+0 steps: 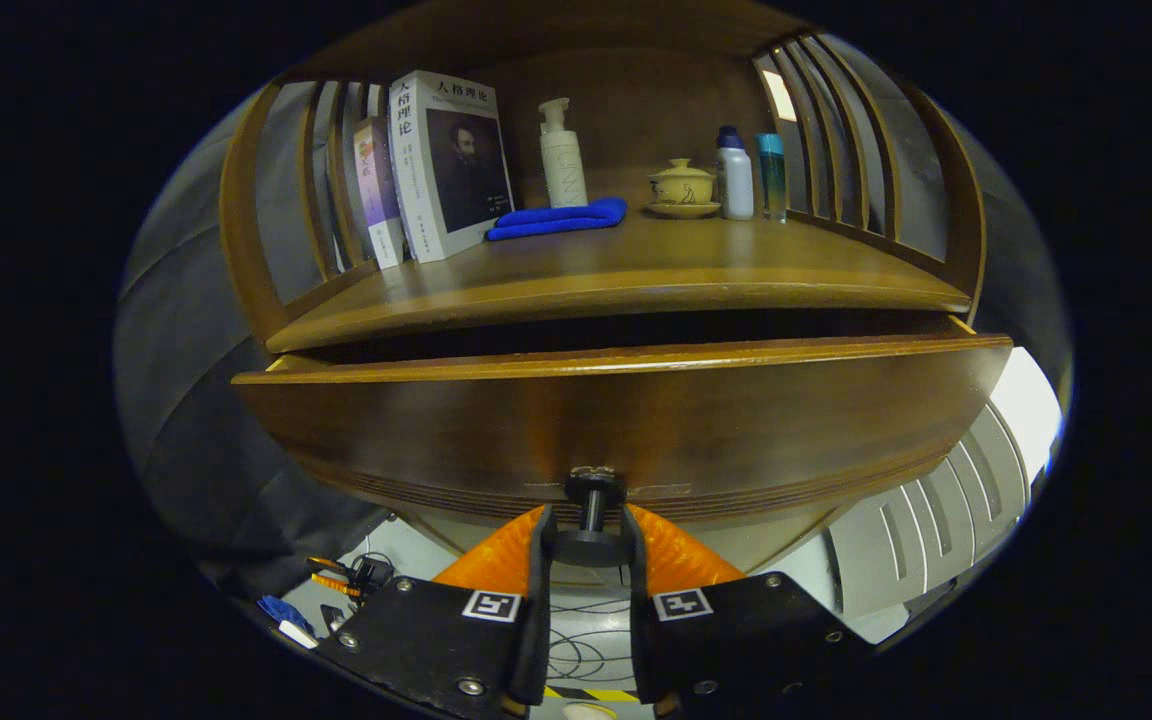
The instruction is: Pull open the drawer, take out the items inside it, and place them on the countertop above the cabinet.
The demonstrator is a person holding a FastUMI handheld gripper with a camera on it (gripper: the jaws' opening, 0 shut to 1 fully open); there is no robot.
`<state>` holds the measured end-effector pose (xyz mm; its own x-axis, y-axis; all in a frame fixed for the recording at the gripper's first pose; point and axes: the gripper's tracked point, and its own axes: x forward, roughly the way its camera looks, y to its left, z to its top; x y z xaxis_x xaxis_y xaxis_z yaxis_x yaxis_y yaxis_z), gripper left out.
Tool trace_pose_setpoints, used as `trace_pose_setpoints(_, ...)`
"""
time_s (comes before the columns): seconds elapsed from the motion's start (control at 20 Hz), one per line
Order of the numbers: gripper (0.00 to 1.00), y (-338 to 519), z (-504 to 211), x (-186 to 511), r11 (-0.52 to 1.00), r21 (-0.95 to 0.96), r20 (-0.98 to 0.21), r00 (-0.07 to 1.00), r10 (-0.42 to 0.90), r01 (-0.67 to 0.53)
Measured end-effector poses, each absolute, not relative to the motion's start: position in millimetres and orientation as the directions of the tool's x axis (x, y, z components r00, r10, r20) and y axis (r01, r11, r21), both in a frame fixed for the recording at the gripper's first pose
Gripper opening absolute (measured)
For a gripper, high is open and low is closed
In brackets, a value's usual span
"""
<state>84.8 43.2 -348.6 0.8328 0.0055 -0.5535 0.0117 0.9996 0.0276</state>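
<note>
The dark wooden drawer front (626,420) fills the space just ahead of my fingers. Its round dark knob (591,520) sits between my two fingers, and my gripper (588,545) is shut on that knob. The drawer stands pulled out a little: a dark gap (616,335) shows between its top edge and the countertop (636,270) above. The inside of the drawer is hidden in shadow. On the countertop lies a folded blue cloth (558,218).
On the countertop stand two books (446,165), a white pump bottle (562,155), a lidded yellow teacup on a saucer (682,187), a white bottle (733,175) and a teal bottle (772,175). Curved wooden slats (841,130) rail both sides. Cables lie on the floor (356,580).
</note>
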Motion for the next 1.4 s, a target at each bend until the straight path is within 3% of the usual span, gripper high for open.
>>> trace_pose_setpoints(1.4, 0.35, 52, -354, -30, 0.999, -0.004, -0.635, 0.772, 0.025, -0.035)
